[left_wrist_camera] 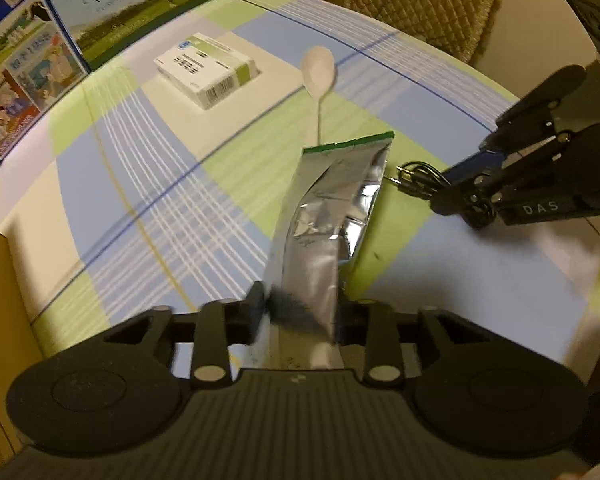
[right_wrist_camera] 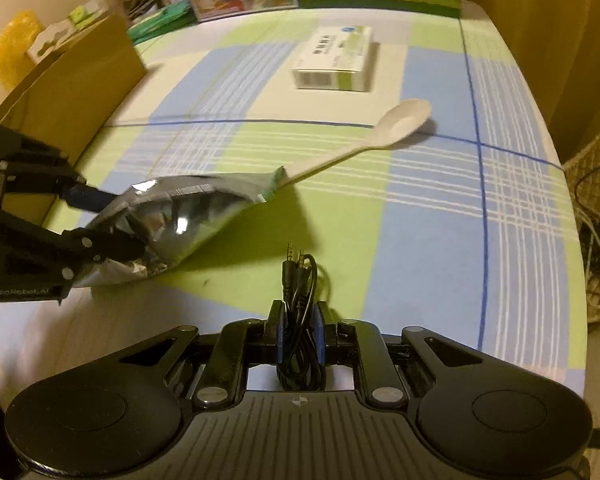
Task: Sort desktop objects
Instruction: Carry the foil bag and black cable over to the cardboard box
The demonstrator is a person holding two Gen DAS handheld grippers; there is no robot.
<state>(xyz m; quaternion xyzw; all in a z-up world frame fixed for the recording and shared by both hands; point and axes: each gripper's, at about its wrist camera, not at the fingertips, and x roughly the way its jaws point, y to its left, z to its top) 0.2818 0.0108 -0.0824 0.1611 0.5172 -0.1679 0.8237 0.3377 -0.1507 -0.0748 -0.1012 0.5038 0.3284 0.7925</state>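
We see the left claw (left_wrist_camera: 300, 308) clamped on a silver foil pouch (left_wrist_camera: 332, 200), lifted above the surface (right_wrist_camera: 420, 240). The right claw (right_wrist_camera: 299, 328) is closed on a coiled black audio cable (right_wrist_camera: 300, 280), its 2 plugs pointing forward. Farther off lie a white spoon (right_wrist_camera: 396, 124) and, beyond it, a white-and-green box (right_wrist_camera: 336, 60). Milk cartons (left_wrist_camera: 20, 52) stand at the far edge.

Spoon (left_wrist_camera: 318, 80) handle end hidden behind foil pouch (left_wrist_camera: 332, 200); pouch base blurred

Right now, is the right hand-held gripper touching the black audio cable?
Touching: the right wrist view shows the right hand-held gripper shut on the coiled black audio cable.
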